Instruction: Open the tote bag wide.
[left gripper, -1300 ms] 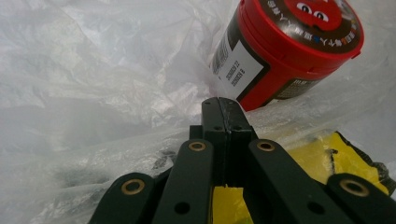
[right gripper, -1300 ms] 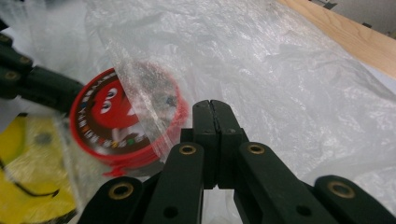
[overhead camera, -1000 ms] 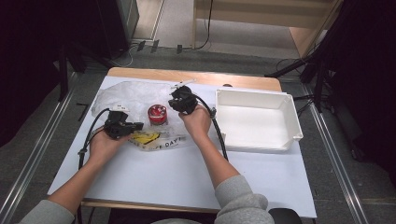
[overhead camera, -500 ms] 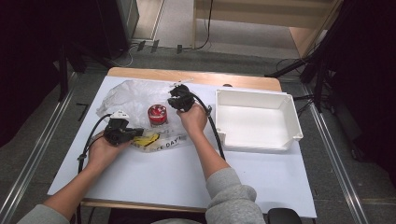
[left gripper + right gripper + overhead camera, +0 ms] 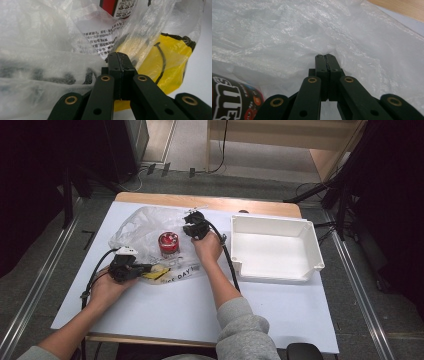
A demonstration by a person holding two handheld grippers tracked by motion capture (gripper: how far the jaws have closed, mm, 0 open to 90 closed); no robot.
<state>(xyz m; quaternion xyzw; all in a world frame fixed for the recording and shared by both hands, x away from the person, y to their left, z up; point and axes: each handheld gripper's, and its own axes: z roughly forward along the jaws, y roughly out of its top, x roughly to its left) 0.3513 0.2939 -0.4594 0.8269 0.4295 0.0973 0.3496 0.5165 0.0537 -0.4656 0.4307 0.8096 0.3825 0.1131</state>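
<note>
A clear plastic bag (image 5: 142, 225) lies crumpled on the white table, holding a red can (image 5: 168, 243) and a yellow packet (image 5: 156, 273). My left gripper (image 5: 149, 268) is at the bag's near edge beside the yellow packet. In the left gripper view its jaws (image 5: 117, 56) are shut on the film of the bag (image 5: 45, 37), with the yellow packet (image 5: 172, 57) and the red can (image 5: 120, 7) behind it. My right gripper (image 5: 190, 218) is at the bag's far right corner. In the right gripper view it (image 5: 325, 57) is shut on puckered bag film (image 5: 287, 30), the can (image 5: 229, 100) at lower left.
A white rectangular tray (image 5: 305, 265) stands to the right of my right hand. White table surface (image 5: 280, 315) stretches in front of it, and a wooden edge (image 5: 260, 206) runs along the back. Cables trail from both grippers.
My left gripper has drawn back toward the person with the bag's near edge in it, stretching the bag. The right gripper has stayed nearly still.
</note>
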